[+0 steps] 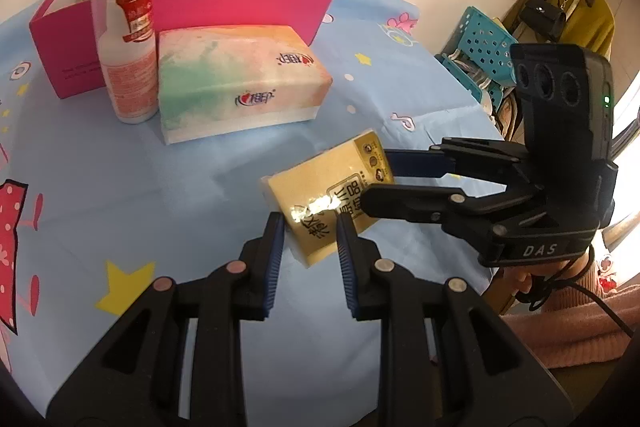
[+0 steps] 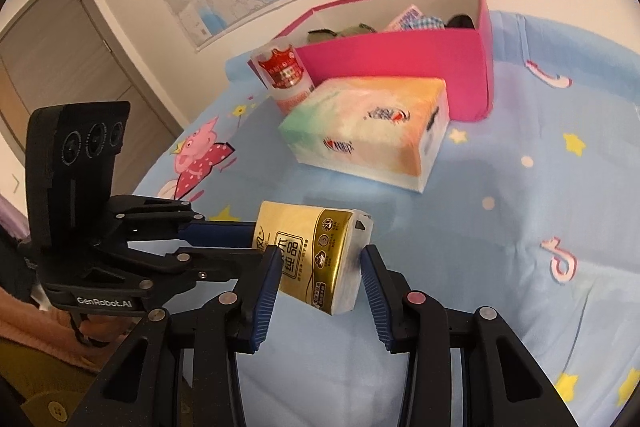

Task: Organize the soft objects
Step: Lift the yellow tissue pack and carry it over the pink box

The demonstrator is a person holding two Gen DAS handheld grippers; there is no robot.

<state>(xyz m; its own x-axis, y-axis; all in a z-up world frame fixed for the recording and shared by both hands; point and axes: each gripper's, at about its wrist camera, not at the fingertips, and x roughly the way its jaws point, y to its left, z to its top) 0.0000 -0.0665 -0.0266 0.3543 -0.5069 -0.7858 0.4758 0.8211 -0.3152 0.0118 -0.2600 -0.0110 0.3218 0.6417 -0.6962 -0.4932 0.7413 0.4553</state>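
Note:
A small yellow-gold tissue pack (image 1: 320, 195) (image 2: 312, 247) hangs tilted just above the blue cartoon tablecloth (image 1: 120, 179), caught between both grippers. My left gripper (image 1: 310, 227) pinches its near corner, one blue pad on either side. From the right, my right gripper (image 1: 380, 183) clamps the pack's other end. In the right wrist view the right gripper (image 2: 320, 259) has the pack between its pads, and the left gripper (image 2: 256, 241) reaches its left edge. Behind stands an open pink box (image 1: 240, 3) (image 2: 392, 67) with several soft items inside.
A large pastel tissue pack (image 1: 240, 79) (image 2: 368, 131) lies in front of the pink box. A white bottle with a red label (image 1: 128, 59) (image 2: 288, 75) stands at its left. A turquoise basket (image 1: 484, 43) sits beyond the table's right edge. A pink sleeve (image 1: 580, 327) is behind the right gripper.

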